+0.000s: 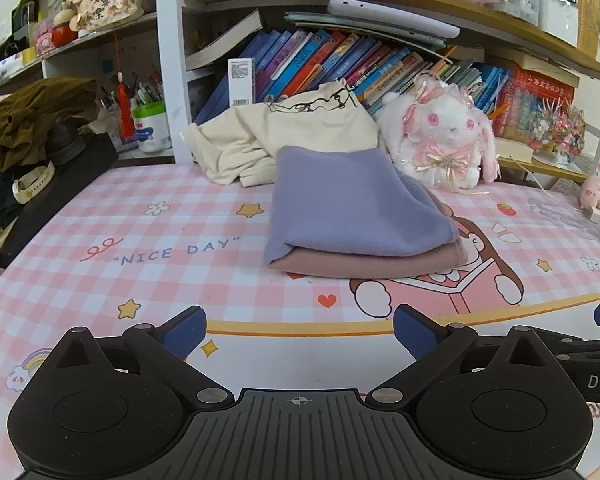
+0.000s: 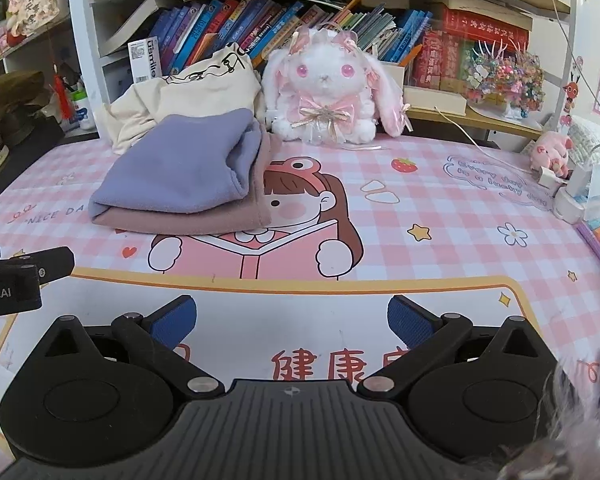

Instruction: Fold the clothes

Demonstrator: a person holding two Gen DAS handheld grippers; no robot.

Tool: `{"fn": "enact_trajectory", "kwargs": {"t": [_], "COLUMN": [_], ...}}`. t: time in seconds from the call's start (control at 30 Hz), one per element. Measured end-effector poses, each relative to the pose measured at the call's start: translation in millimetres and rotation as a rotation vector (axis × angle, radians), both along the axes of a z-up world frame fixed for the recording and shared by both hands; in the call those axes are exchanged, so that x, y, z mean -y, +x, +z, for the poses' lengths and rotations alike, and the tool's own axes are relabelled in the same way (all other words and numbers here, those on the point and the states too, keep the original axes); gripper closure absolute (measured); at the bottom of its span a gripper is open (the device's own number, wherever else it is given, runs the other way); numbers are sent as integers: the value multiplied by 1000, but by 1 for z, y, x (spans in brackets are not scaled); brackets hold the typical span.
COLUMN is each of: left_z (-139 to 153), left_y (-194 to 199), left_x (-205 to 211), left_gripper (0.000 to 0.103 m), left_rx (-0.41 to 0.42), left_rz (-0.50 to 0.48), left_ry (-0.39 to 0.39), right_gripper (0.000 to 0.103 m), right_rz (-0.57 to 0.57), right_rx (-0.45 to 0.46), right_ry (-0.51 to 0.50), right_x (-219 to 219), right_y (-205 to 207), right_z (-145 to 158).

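A folded lilac cloth [image 1: 352,208] lies on top of a folded dusty-pink cloth [image 1: 380,266] on the pink checked desk mat [image 1: 140,240]. Behind them a cream garment [image 1: 284,136] with black line art lies crumpled against the books. The stack also shows in the right wrist view: lilac cloth [image 2: 180,168], pink cloth [image 2: 204,218], cream garment [image 2: 188,96]. My left gripper [image 1: 300,332] is open and empty, low over the mat in front of the stack. My right gripper [image 2: 292,320] is open and empty, to the right of the left one.
A white plush rabbit [image 2: 328,88] sits right of the clothes. Bookshelves [image 1: 340,64] stand behind. An olive garment [image 1: 32,116] and dark items are heaped at the left. Chargers, a cable and a small pink toy [image 2: 552,152] sit at the right edge.
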State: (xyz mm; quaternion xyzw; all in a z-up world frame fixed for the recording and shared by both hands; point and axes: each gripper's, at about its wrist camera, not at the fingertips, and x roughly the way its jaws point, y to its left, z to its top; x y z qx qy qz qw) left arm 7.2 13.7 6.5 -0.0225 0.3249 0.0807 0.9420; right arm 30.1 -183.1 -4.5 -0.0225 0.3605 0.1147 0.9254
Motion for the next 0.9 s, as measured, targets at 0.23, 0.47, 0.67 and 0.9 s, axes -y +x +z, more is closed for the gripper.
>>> {"fn": "enact_trajectory", "kwargs": {"t": [0.23,0.47,0.67,0.9], "left_z": [0,0,0,0], "left_y": [-1,-2,-2,-2], "left_x": [2,1,2,3], "left_gripper": [1,1,1,1], "left_rx": [-9,-10,-11,-7], "left_rz": [-6,-5,-13,-19], "left_ry": [1,-9,-11,-8], "right_gripper": [0,0,0,0], "right_rz": [1,3,4,0], "right_rx": [-11,-19,-22,-29], "right_ry": [-2,-7,-9,-11], "right_x": [0,-1,-2,-2], "right_y": [-2,-4,-4,-4], "right_z": [0,0,0,0]}}
